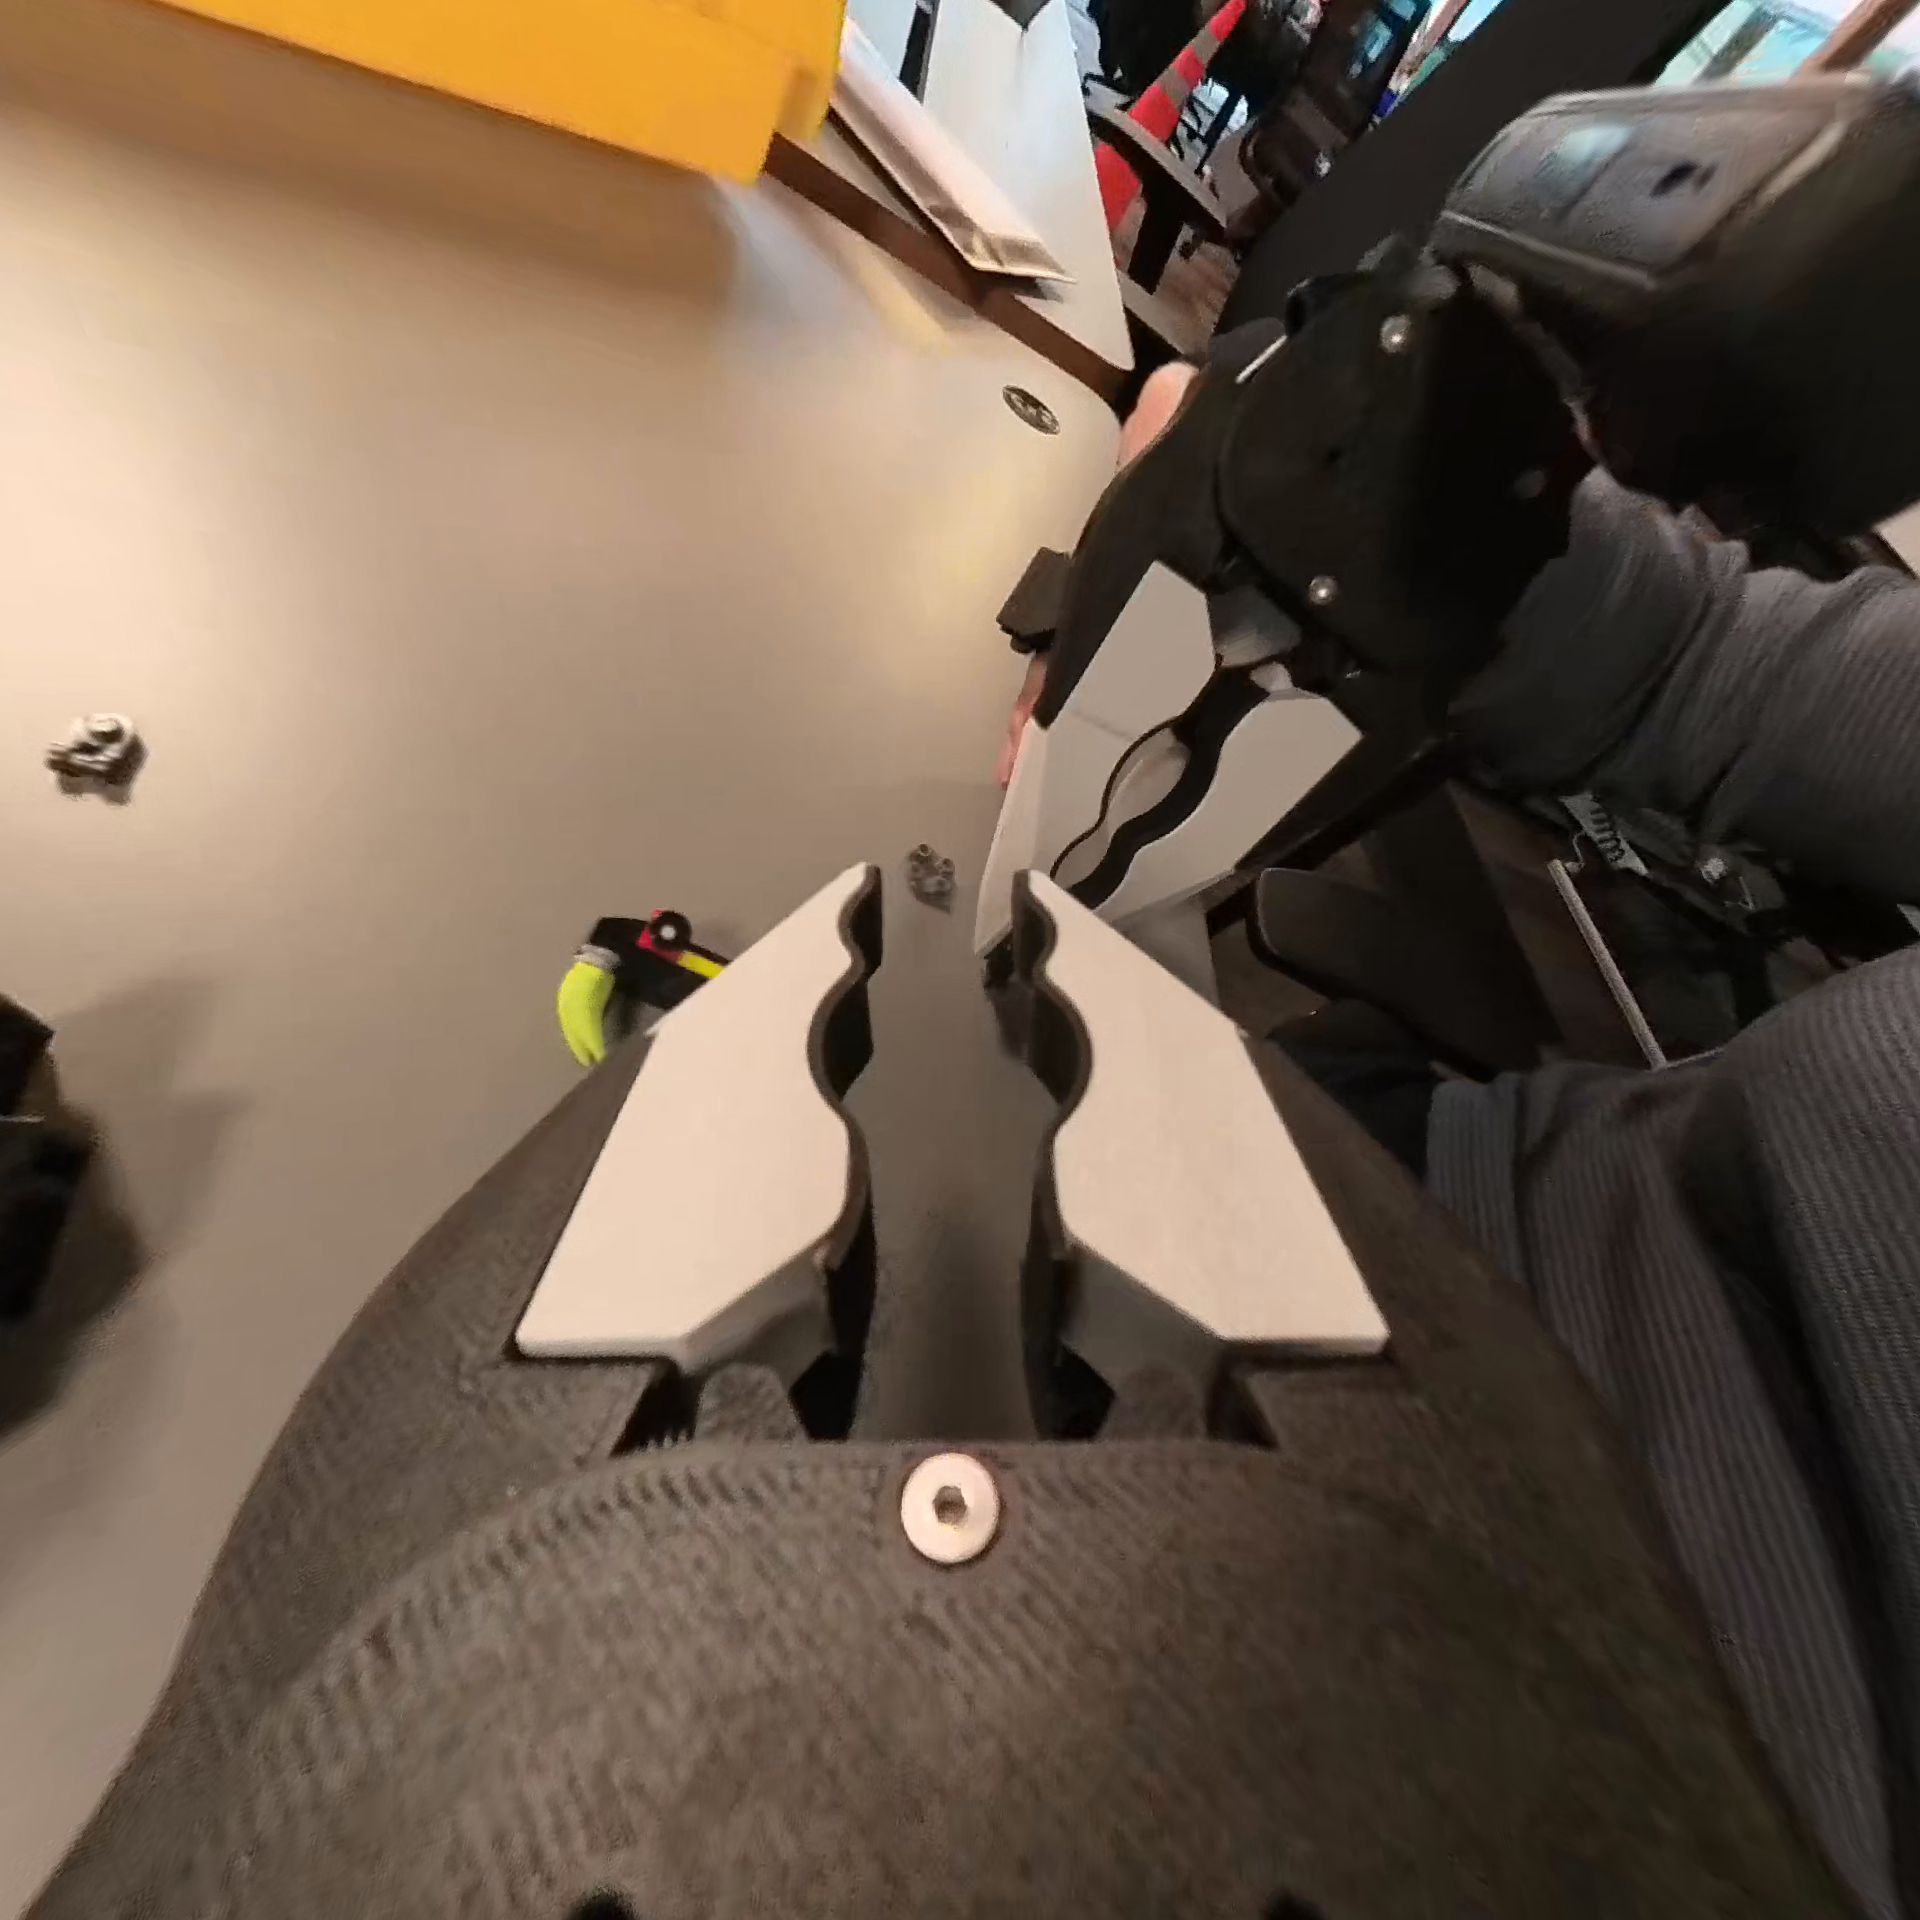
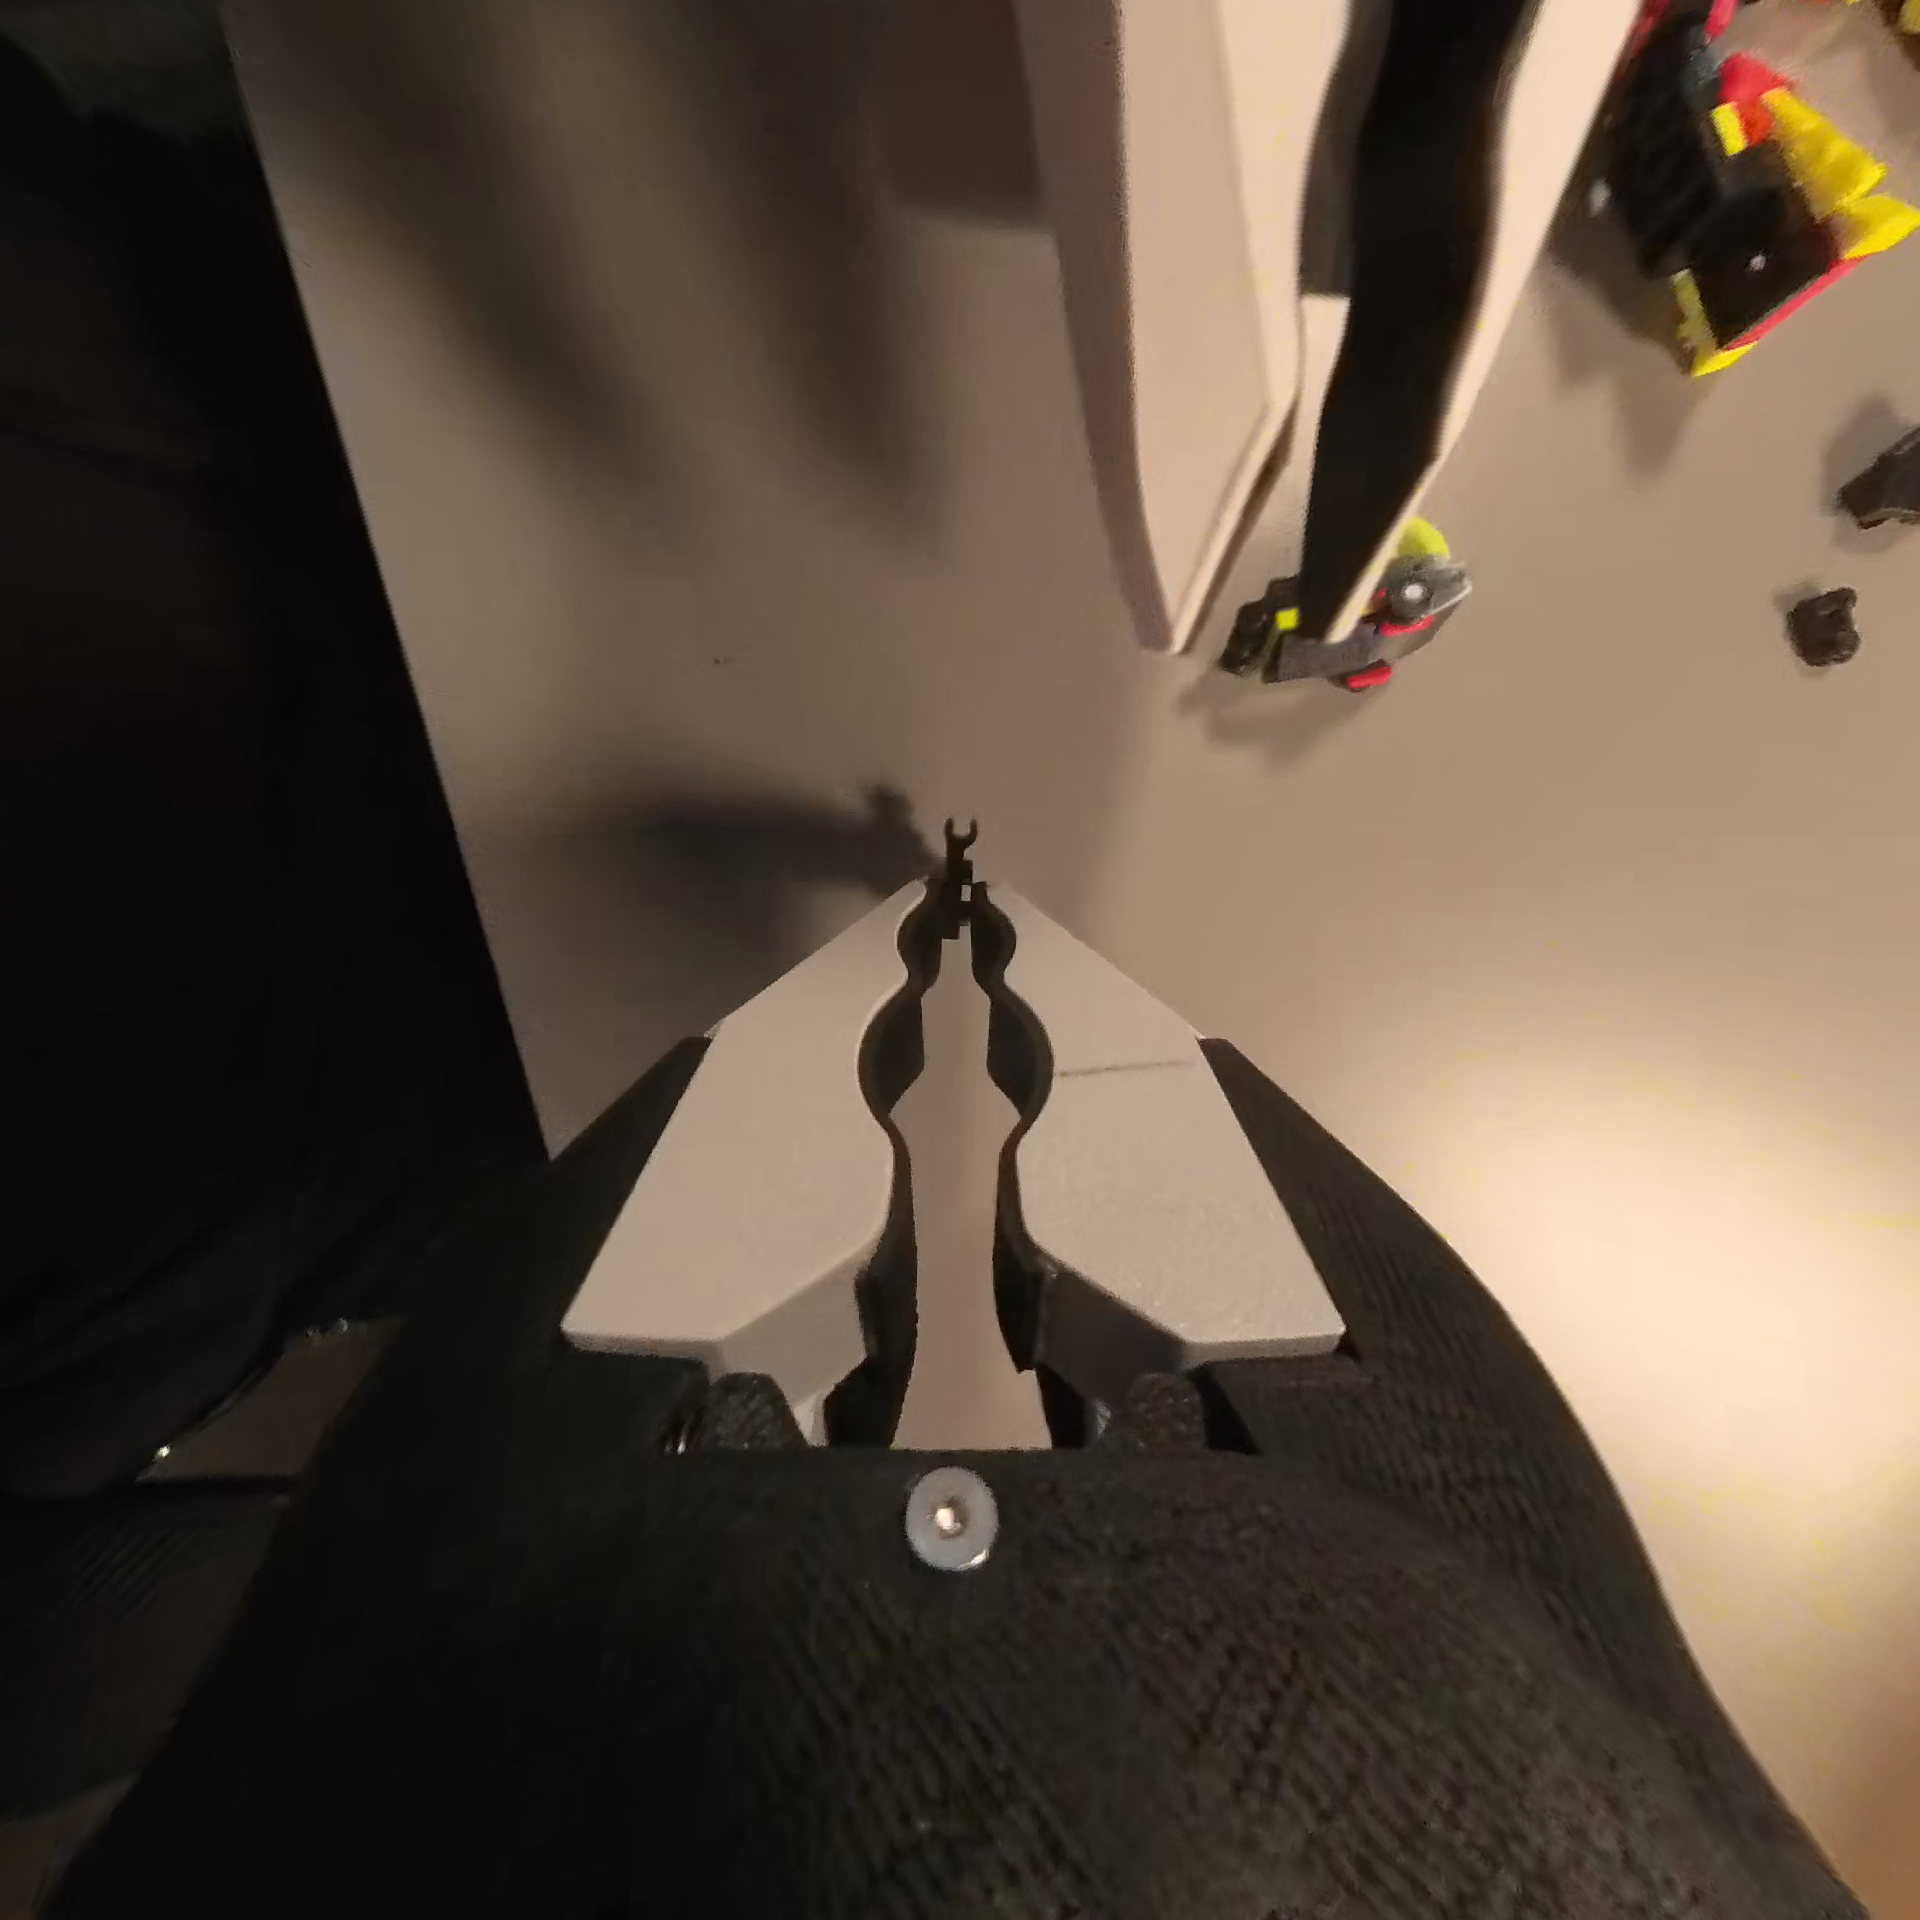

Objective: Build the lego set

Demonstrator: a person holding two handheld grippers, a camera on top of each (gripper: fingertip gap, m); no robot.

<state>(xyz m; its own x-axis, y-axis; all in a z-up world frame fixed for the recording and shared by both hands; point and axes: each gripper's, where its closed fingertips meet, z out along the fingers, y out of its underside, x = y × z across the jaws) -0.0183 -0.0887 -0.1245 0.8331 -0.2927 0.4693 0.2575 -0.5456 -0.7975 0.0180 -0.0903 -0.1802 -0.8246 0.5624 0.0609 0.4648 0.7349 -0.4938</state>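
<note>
Build status: partial. My right gripper (image 2: 961,899) is clamped on a small black clip piece (image 2: 958,857). My left gripper (image 1: 945,904) stands apart, empty, beside the small sub-assembly (image 2: 1351,623). The main black-yellow model (image 2: 1745,208), blurred, probably remains unfinished; loose pieces (image 2: 1823,625) lie on the desk (image 2: 1455,1039).

Pale beige bench (image 1: 436,499) with a dark brown edge, warmly lit, brightest at its near right in the right wrist view. Beyond it stand a second table (image 1: 1049,187), orange-and-grey traffic cones (image 1: 1169,88) and dark furniture.
</note>
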